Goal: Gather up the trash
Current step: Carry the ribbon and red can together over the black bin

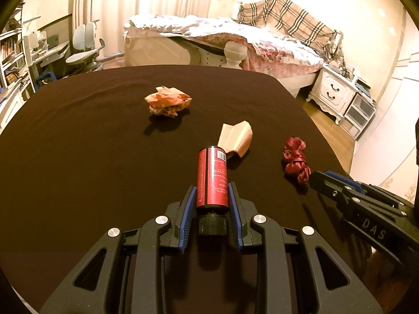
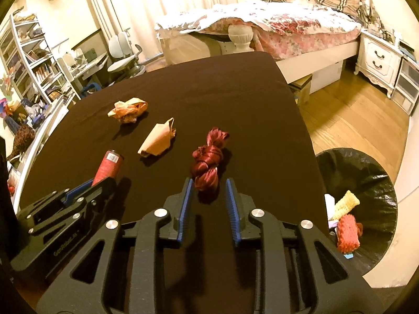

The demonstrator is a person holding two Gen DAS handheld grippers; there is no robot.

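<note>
Leftmost, the crumpled orange wrapper (image 1: 167, 104) sits far out on the dark table (image 1: 78, 157). Nearer, the left gripper (image 1: 212, 191) is clamped on the red bottle (image 1: 212, 178), gripping low by its black cap (a smooth cylinder, so it could slide or pivot out if swung fast). Just beyond lies the folded tan paper (image 1: 235, 138). Further right, the right gripper (image 2: 209, 185) has its jaws apart around the red ribbon bundle (image 2: 208, 159); loose loops may snag or slip free. Rightmost, the lined trash bin (image 2: 371, 183) sits below the table edge, so a short drop could miss.

Dark-clothed table (image 1: 78, 157): bottle (image 1: 212, 178), wrappers (image 1: 167, 100), ribbon (image 1: 296, 159).
</note>
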